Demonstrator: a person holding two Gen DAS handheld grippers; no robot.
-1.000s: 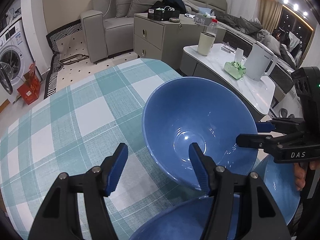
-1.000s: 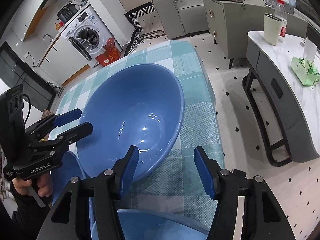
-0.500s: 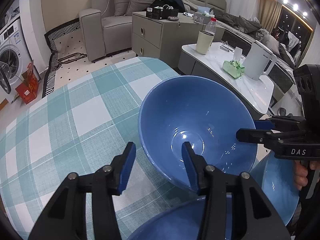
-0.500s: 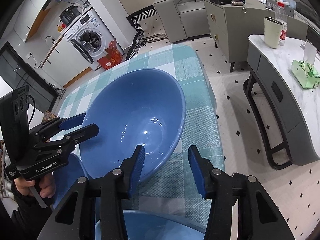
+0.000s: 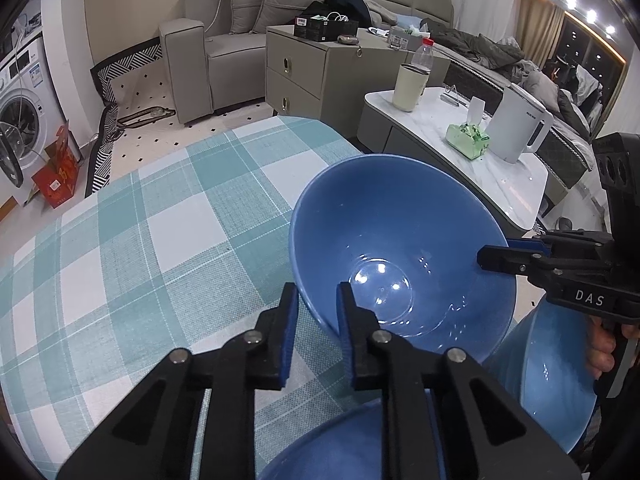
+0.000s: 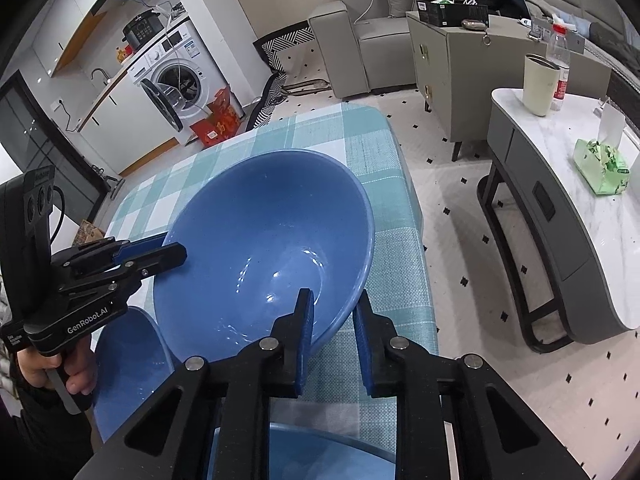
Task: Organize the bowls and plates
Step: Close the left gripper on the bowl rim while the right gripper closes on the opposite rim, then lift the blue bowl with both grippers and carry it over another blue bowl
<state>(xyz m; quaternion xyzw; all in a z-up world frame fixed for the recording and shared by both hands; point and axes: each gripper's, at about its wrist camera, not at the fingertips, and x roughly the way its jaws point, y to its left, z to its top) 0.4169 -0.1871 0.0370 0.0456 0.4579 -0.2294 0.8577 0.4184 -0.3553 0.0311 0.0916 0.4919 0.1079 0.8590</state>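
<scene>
A large blue bowl (image 5: 396, 248) is held tilted above the teal checked tablecloth (image 5: 160, 240). My left gripper (image 5: 318, 320) is shut on its near rim, one finger inside and one outside. My right gripper (image 6: 332, 320) is shut on the opposite rim of the same bowl (image 6: 264, 248). Each gripper shows in the other's view, the right one (image 5: 508, 256) and the left one (image 6: 160, 252). A second blue bowl (image 5: 548, 376) sits below by the right hand. A third blue bowl (image 5: 344, 444) lies under my left gripper.
The table's edge (image 6: 412, 216) is close on the right, with tiled floor beyond. A marble coffee table (image 6: 580, 184) holds a cup, bottle, kettle and green tissue pack. A grey cabinet, sofa and washing machine (image 6: 176, 84) stand farther off.
Both grippers have closed from wide open onto the rim of the large blue bowl, one on each side. The bowl stays tilted in about the same place.
</scene>
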